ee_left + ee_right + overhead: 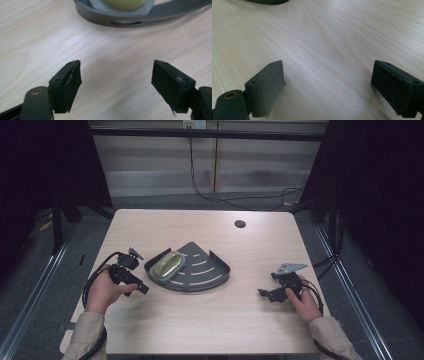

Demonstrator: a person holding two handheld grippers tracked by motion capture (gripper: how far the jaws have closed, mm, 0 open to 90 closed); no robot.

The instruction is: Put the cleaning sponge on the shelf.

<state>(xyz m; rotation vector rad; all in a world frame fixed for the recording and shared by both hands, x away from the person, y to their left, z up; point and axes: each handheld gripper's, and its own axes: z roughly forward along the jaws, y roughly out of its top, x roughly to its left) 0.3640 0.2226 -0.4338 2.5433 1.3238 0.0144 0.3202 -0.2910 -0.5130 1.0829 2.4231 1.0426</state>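
On the left end of the dark corner tray (210,270) sits the yellow-green soap (168,264) in its pale grey dish (165,270), near the middle of the bench (200,325). My left tongs (141,286) lie just beside that end of the tray, low over the wood and pointing at it, jaws spread wide with nothing between them; through the left gripper view I look across bare grain to the tray's rim (125,22), with the dish (147,6) and the soap (123,3) just above it. My right tongs (264,293) rest well apart from the tray on the other side, also wide open and empty, aimed over bare bench (324,37) with a sliver of the tray (265,1) at the top edge of the right gripper view. I judge this the approach to a pick: nothing is gripped yet. My next move calls for lifting the left tongs over the rim, straddling the dish across its narrow width, then closing gently so it does not skid or tip.
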